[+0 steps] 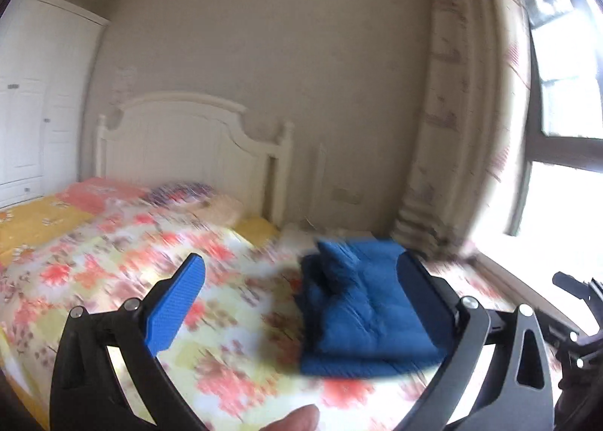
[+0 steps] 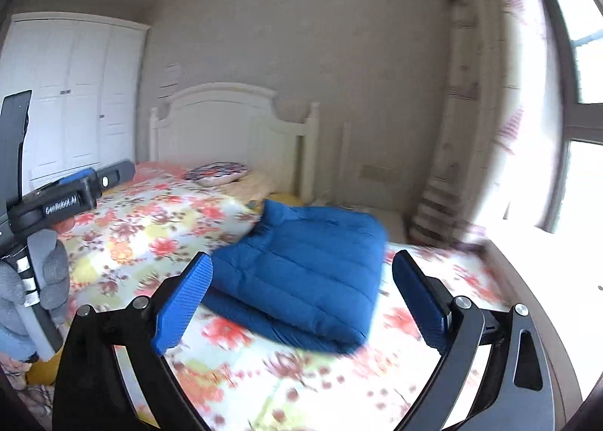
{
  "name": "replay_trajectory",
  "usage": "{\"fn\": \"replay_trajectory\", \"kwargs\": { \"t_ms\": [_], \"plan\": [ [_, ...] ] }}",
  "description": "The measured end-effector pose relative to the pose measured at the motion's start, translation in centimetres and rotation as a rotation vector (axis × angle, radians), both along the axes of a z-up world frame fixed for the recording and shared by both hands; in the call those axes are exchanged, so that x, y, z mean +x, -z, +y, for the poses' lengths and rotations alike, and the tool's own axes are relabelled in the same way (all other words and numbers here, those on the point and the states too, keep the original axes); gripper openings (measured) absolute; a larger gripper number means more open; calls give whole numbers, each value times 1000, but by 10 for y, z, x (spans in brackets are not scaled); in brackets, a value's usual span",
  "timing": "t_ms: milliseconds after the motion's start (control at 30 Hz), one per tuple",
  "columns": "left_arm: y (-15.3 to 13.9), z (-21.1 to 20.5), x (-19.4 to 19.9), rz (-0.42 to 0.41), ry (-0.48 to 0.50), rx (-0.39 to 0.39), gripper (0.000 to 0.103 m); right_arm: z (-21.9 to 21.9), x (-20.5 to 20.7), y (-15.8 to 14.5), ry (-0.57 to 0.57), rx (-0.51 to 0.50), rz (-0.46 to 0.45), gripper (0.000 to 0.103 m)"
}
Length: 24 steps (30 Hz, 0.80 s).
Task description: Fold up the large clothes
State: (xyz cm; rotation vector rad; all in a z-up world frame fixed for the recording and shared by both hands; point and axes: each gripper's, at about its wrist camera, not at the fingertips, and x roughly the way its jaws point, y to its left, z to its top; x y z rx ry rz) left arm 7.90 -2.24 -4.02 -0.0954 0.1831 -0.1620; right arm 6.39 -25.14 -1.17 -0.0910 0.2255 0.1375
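Observation:
A blue quilted jacket (image 2: 301,272) lies folded into a thick rectangle on the floral bedspread (image 2: 158,235). It also shows in the left wrist view (image 1: 361,306), toward the right. My left gripper (image 1: 301,302) is open and empty, held above the bed, the jacket just behind its right finger. My right gripper (image 2: 301,295) is open and empty, hovering above the jacket's near edge. The left gripper's body (image 2: 56,201) shows at the left of the right wrist view, held by a grey-gloved hand (image 2: 41,272).
A white headboard (image 2: 230,121) and pillows (image 2: 218,171) stand at the far end of the bed. A white wardrobe (image 2: 75,91) is at the left. A curtain (image 2: 471,110) and a bright window (image 2: 573,186) are at the right. Both views are motion-blurred.

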Motion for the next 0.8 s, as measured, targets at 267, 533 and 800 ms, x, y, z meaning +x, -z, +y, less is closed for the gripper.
{"fn": "replay_trajectory", "kwargs": {
  "t_ms": [267,533,800],
  "plan": [
    [78,-45,2,242,19,124,101,-21,-17,62,164,157,190,99],
    [92,-60,-7,244,47,182,101,-14,-17,67,201,143,169,99],
    [91,-57,-7,235,30,182,101,-14,-19,66,225,130,155,99]
  ]
}}
